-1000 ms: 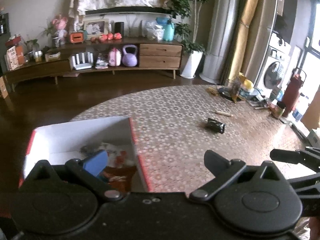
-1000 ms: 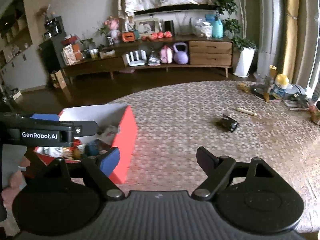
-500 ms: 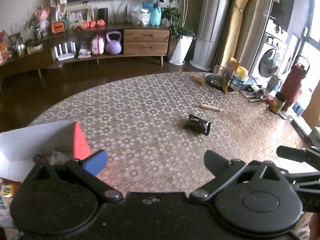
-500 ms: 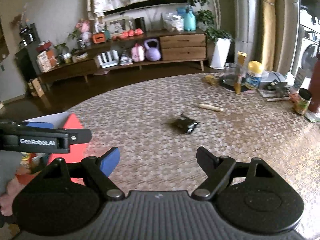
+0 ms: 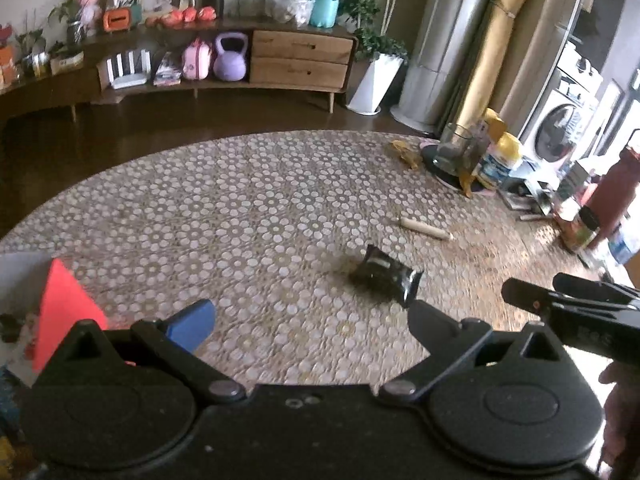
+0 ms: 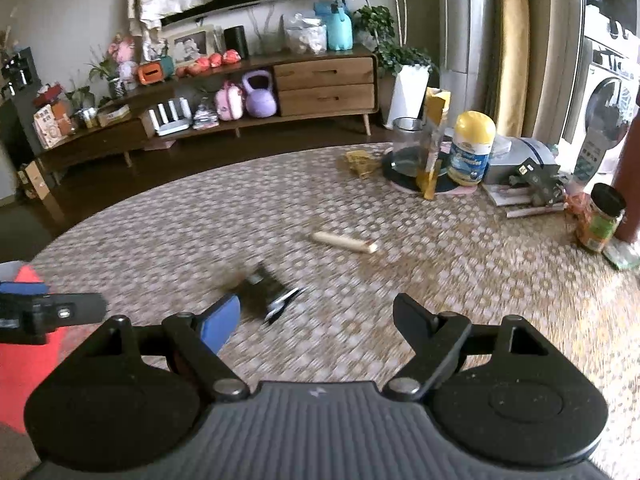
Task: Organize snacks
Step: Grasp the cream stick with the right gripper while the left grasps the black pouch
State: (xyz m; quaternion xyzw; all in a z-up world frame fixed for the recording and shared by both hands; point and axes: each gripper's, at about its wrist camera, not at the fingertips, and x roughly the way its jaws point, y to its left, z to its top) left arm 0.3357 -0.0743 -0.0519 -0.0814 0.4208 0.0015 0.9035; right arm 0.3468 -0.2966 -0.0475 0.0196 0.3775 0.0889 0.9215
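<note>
Both my tongs are wide open, nothing in them. Left tongs (image 5: 310, 320) and right tongs (image 6: 318, 316) hover over the table (image 5: 240, 200). Dark snack packet (image 5: 386, 274) lies on the table just ahead of the tips, a stick (image 6: 344, 242) beyond it. Red box (image 5: 64, 312) corner at far left.

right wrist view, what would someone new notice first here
Probably the two open fingers of the right gripper low in the frame, with a dark snack packet lying on the patterned table just past the blue pad. Beyond it lies a pale stick, and a red box sits at the left edge.
</note>
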